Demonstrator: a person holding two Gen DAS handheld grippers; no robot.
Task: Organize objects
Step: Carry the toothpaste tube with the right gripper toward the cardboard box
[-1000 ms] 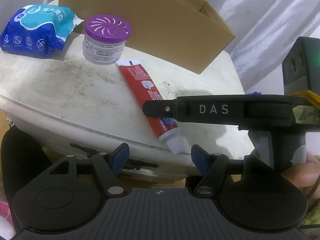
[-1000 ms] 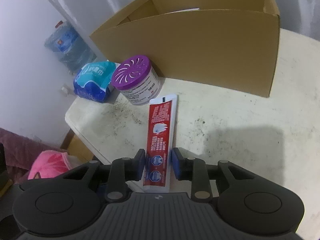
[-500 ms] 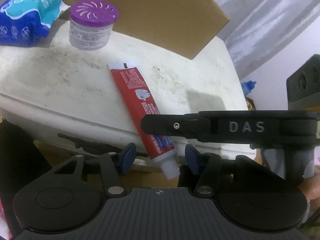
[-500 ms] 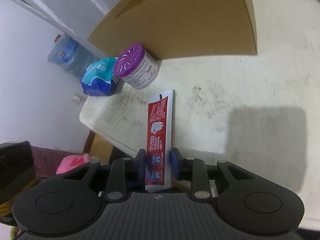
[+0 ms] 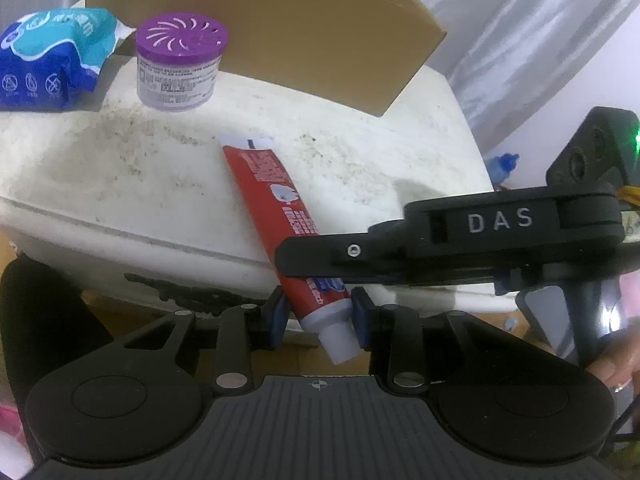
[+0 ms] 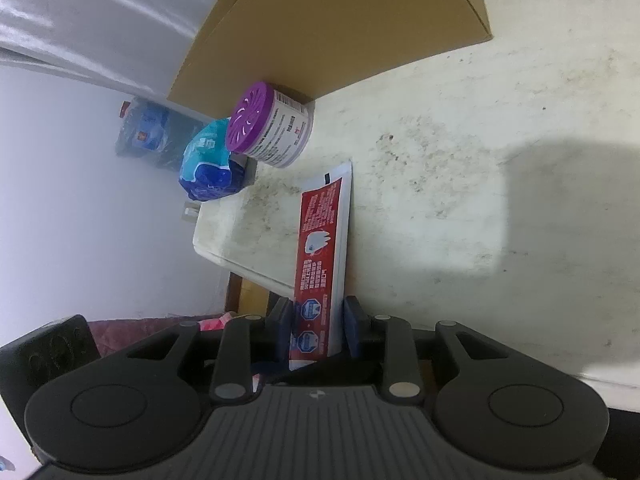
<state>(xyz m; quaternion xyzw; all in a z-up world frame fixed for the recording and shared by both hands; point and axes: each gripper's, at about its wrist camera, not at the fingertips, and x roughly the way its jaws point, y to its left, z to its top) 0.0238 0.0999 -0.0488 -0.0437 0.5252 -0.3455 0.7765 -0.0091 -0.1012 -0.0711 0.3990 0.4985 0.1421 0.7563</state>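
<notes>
A red toothpaste tube (image 5: 276, 196) lies tilted over the white table's front edge, its white cap (image 5: 339, 343) past the edge. My right gripper (image 6: 316, 330) is shut on the tube's lower end (image 6: 320, 264); it shows as a black arm marked DAS (image 5: 472, 236) crossing the left wrist view. My left gripper (image 5: 319, 314) has its blue pads (image 5: 360, 312) tight against the tube near the cap. A purple-lidded jar (image 5: 180, 68) and a blue tissue pack (image 5: 48, 60) stand at the back left, in front of a cardboard box (image 5: 280, 20).
The white table (image 5: 120, 184) is stained and speckled. The jar (image 6: 268, 128), pack (image 6: 210, 168) and box (image 6: 340, 32) also show in the right wrist view. A water bottle (image 6: 152, 136) stands beyond the table. A dark chair back (image 5: 36, 320) sits below the table's front edge.
The right gripper has tilted and drawn the tube further over the table's front edge. The left gripper's jaws have narrowed from wide apart to touching the tube near the cap.
</notes>
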